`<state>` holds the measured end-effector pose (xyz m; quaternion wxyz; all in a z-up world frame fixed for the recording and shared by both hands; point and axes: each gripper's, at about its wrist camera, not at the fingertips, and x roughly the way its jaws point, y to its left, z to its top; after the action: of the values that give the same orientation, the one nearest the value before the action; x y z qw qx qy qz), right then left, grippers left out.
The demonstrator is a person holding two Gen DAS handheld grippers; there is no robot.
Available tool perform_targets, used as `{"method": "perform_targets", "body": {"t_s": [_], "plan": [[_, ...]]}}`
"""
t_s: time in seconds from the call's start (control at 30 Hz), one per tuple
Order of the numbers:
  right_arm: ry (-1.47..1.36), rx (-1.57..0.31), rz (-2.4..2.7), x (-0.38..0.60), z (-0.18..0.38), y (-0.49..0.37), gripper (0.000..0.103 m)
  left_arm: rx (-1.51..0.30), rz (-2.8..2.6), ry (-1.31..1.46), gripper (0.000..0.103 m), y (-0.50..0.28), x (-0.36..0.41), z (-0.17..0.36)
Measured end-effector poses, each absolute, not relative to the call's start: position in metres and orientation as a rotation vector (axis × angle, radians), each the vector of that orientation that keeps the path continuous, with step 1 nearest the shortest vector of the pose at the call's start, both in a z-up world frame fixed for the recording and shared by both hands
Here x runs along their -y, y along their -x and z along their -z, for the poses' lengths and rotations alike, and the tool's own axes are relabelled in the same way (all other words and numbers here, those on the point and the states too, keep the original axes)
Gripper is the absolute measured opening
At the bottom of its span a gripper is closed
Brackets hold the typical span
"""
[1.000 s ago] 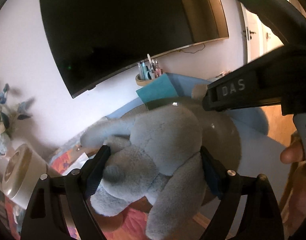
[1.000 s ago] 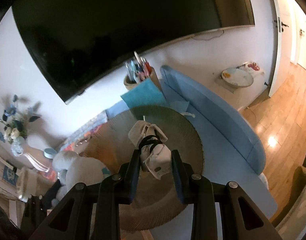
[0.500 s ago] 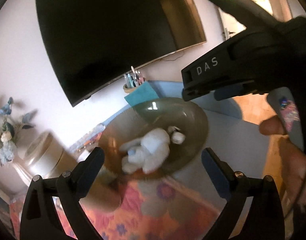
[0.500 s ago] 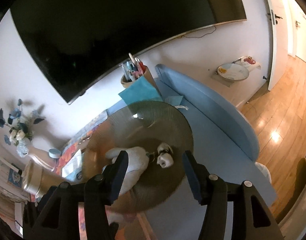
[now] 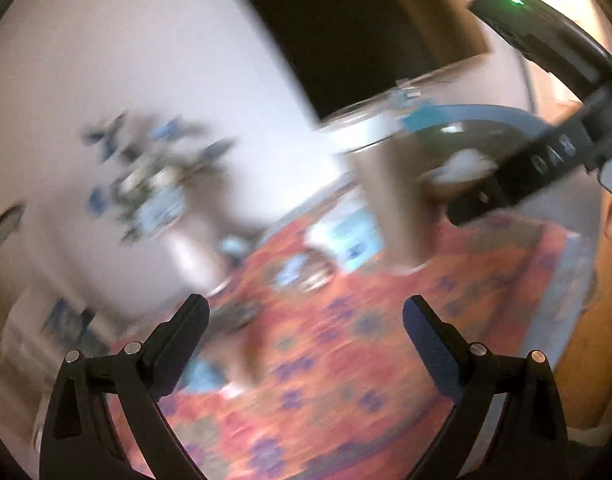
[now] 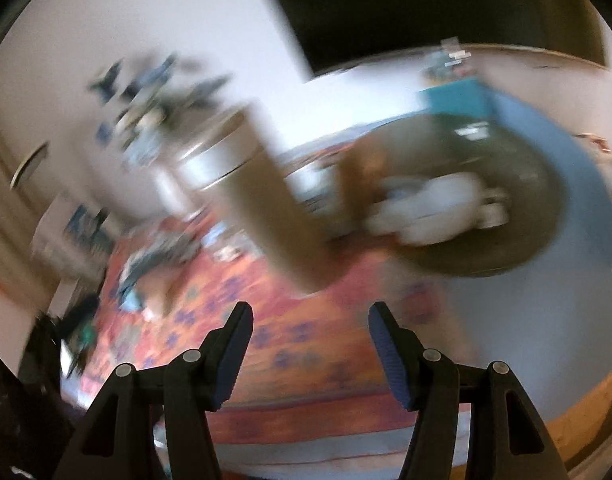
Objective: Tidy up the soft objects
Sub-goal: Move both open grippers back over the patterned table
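Jaws empty, plush toy [image 6: 430, 204] well beyond.

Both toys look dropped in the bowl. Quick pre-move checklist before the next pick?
1. Left gripper empty: ok, fingers wide apart, only the patterned cloth seen between them.
2. Right gripper empty: ok, its fingers have just been opening, nothing between them.
3. Plush toy inside the round bowl: ok, lying in it.
4. Small white bundle in the bowl too: ok, beside the plush.
5. Next soft object located: cannot tell, both views are motion-blurred.
6. Path clear of the tall cylinder on the cloth: cannot tell, its outline is smeared.
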<state>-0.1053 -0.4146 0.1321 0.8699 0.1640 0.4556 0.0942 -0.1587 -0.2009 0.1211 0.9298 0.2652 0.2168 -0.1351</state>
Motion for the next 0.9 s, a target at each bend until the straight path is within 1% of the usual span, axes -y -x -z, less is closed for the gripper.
{"method": "perform_targets", "body": {"t_s": [0.1, 0.2, 0.33, 0.43, 0.53, 0.63, 0.9], "plan": [[-0.241, -0.967, -0.298, 0.352, -0.132, 0.087, 0.059, -0.545, 0.230, -0.329, 0.098, 0.138, 0.133, -0.118], [-0.148, -0.974, -0.374, 0.288, -0.124, 0.075, 0.059, -0.620, 0.178, -0.197, 0.098, 0.119, 0.081, -0.103], [-0.086, -1.005, -0.372, 0.245, -0.100, 0.061, 0.059, -0.624, 0.117, -0.173, 0.098, 0.106, 0.042, -0.085], [-0.111, -1.037, -0.314, 0.238, -0.075, 0.044, 0.059, -0.661, 0.135, -0.128, 0.098, 0.090, 0.021, -0.075], [-0.117, -1.045, -0.240, 0.243, -0.063, 0.030, 0.059, -0.700, 0.201, -0.038, 0.098, 0.077, 0.005, -0.065], [-0.144, -1.035, -0.216, 0.248, -0.064, 0.018, 0.059, -0.707, 0.253, 0.013, 0.097, 0.074, 0.002, -0.063], [-0.210, -1.027, -0.176, 0.249, -0.056, -0.011, 0.059, -0.695, 0.314, 0.026, 0.097, 0.071, 0.004, -0.063]]}}
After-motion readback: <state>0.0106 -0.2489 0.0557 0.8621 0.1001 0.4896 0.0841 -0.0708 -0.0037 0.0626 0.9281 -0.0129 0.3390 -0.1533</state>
